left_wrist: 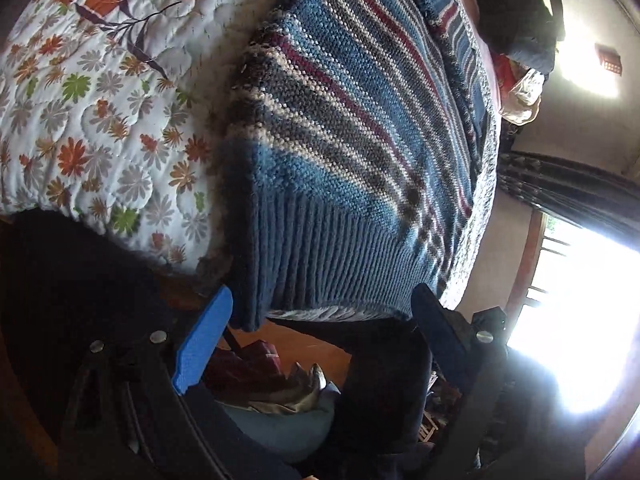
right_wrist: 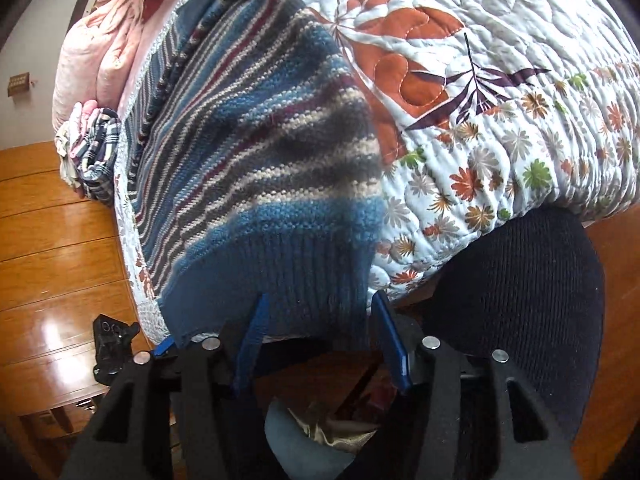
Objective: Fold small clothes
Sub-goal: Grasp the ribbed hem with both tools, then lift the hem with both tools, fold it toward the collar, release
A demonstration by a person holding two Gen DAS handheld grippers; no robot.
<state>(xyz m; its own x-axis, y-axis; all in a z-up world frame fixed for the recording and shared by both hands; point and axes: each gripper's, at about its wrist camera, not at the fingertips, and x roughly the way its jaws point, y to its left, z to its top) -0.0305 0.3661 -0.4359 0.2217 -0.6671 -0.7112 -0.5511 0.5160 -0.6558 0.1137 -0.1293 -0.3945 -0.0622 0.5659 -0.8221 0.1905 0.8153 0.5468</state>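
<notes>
A knitted sweater (left_wrist: 340,120) with blue, grey, white and maroon stripes lies flat on the floral quilt (left_wrist: 100,120), its blue ribbed hem (left_wrist: 320,264) hanging over the bed's near edge. My left gripper (left_wrist: 322,300) is open, its blue fingers (left_wrist: 204,340) flanking the hem's lower edge without pinching it. From the right wrist, the same sweater (right_wrist: 248,132) and ribbed hem (right_wrist: 288,280) run down between the fingers (right_wrist: 390,340) of my right gripper (right_wrist: 320,296). That gripper is open too, with the hem cloth in the gap.
A pink duvet (right_wrist: 96,52) and a bundle of plaid clothes (right_wrist: 92,152) sit at the far end of the bed. Wooden floor (right_wrist: 52,248) lies to the left. A black mesh chair (right_wrist: 520,288) stands close on the right. A bright window (left_wrist: 580,300) glares.
</notes>
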